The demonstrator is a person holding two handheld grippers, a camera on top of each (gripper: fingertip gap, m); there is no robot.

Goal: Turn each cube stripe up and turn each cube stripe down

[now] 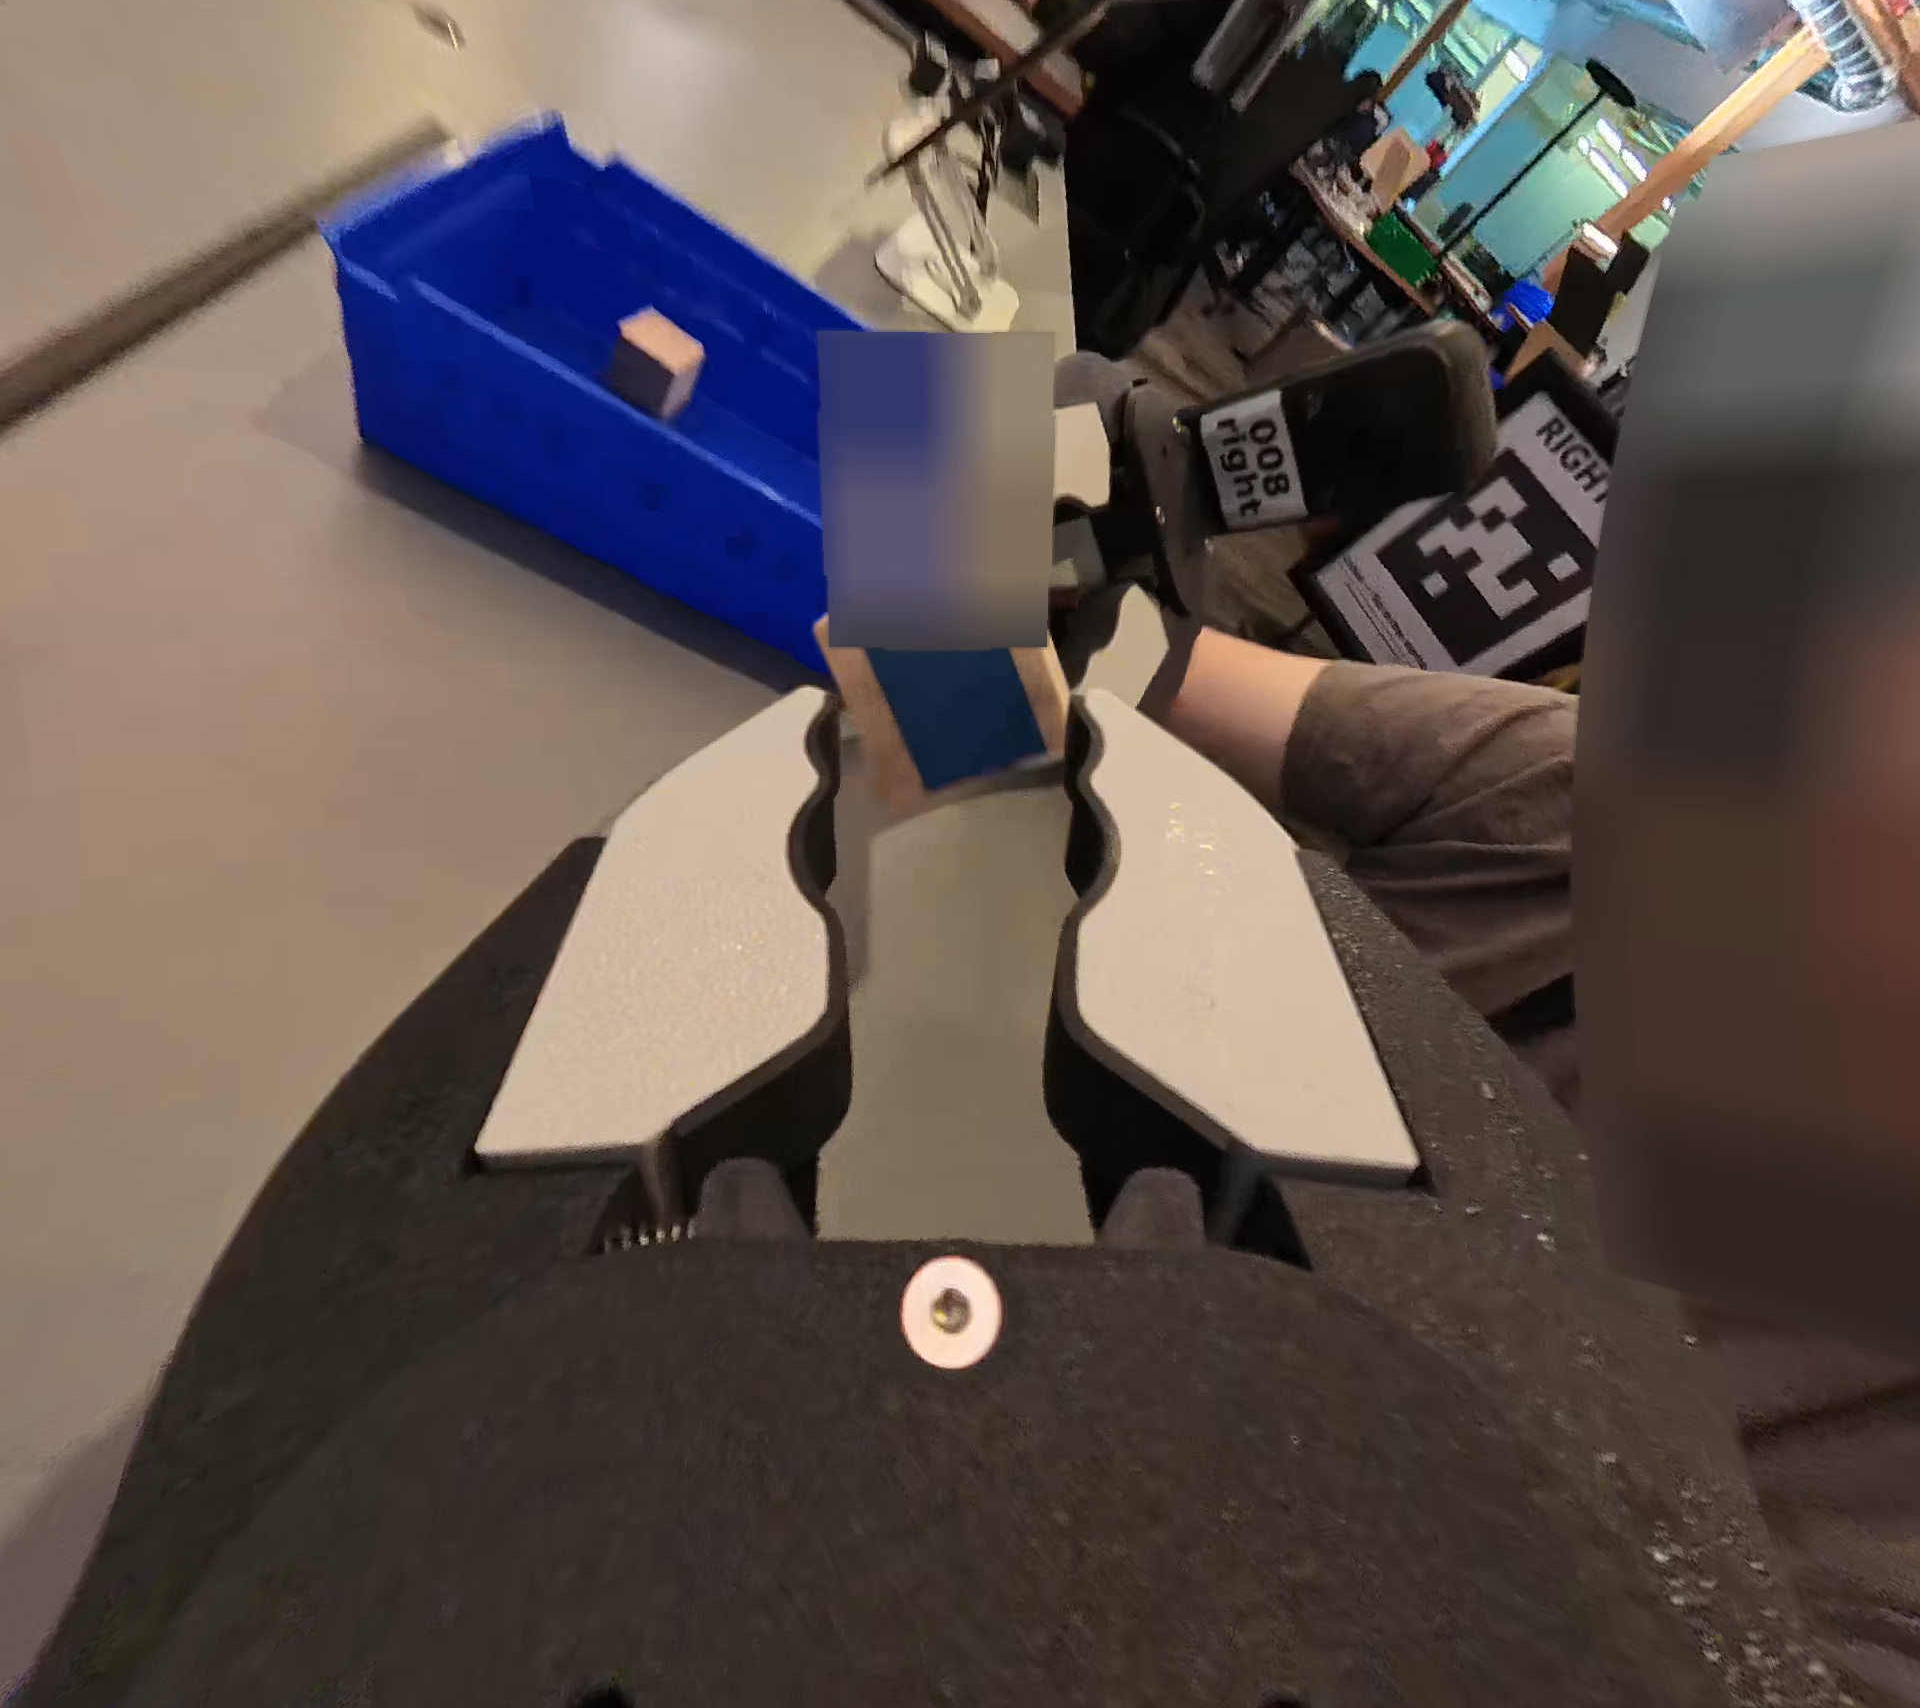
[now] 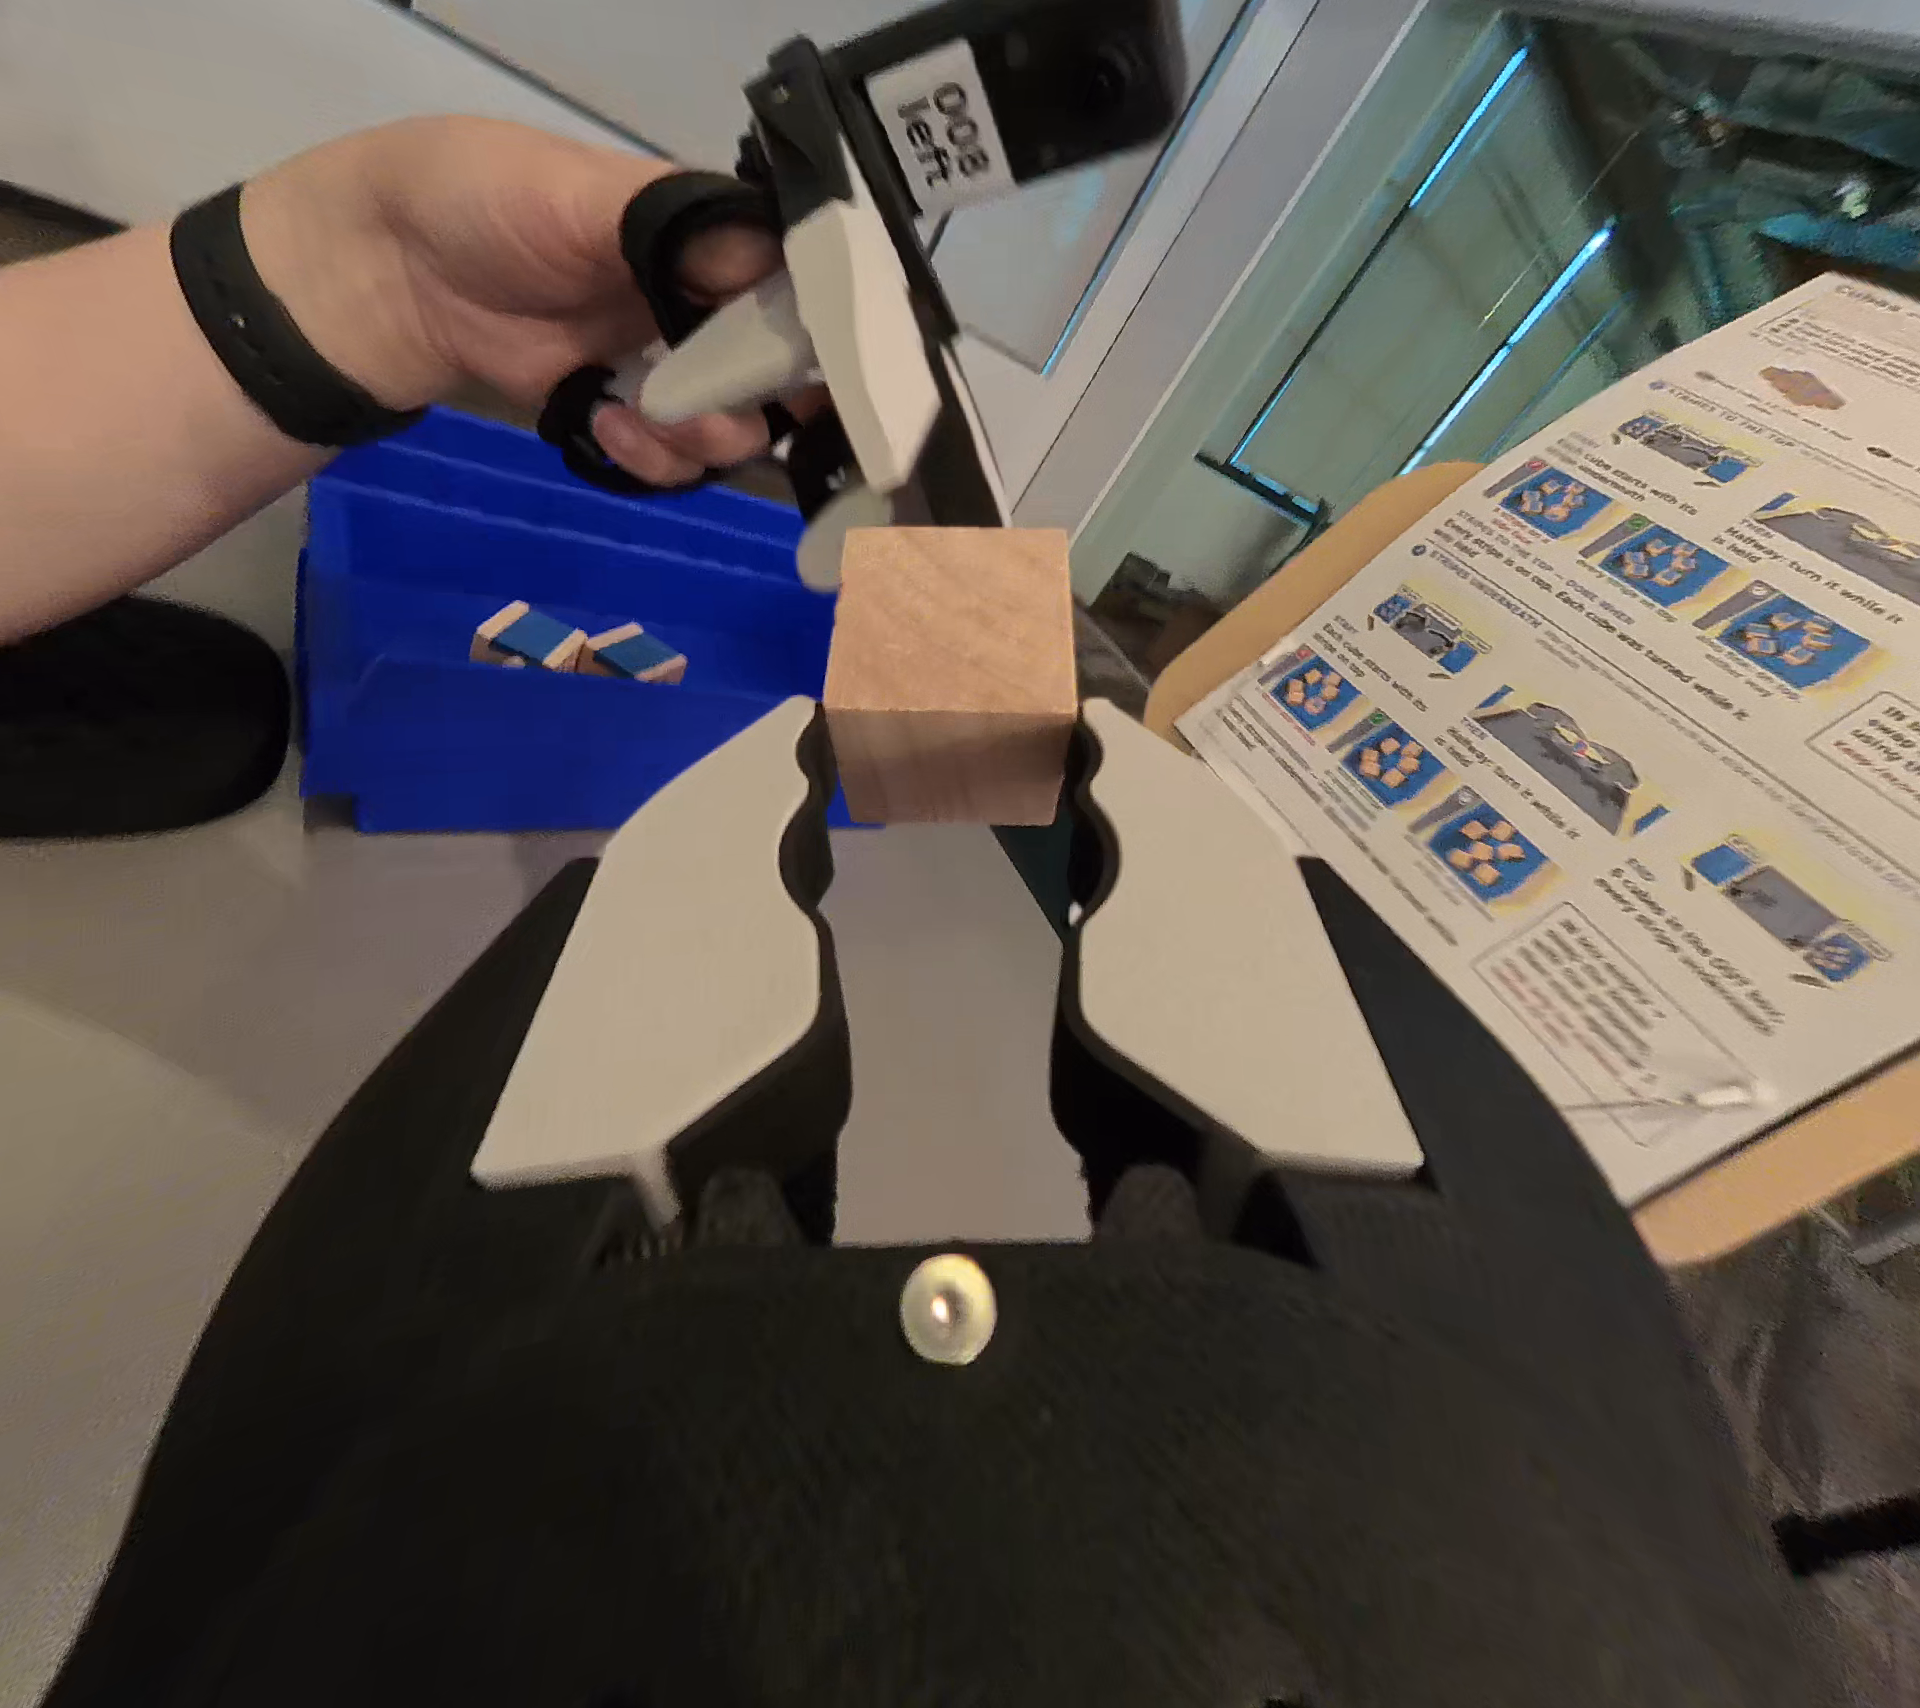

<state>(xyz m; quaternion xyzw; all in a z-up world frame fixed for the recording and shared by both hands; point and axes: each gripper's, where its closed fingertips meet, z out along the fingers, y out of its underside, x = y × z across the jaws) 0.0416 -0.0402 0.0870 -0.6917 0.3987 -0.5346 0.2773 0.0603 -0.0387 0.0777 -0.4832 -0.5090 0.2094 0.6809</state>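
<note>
At frame centre, both the left gripper (image 1: 948, 723) and right gripper (image 2: 948, 744) have jaws clamped on one wooden cube (image 2: 951, 671); blue bin (image 2: 540, 723) sits left.

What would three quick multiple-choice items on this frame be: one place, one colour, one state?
1. The striped cubes not being held lie:
A) on a shelf
B) in the blue bin
C) on the floor

2. Colour of the stripe on the held cube:
A) red
B) green
C) blue

3. State of the right gripper:
A) shut on the held cube
B) open and empty
C) out of view

Key:
1. B, both sit inside the bin's walls.
2. C, the left wrist view shows it blue.
3. A, its fingertips pinch the cube in the air.
</note>
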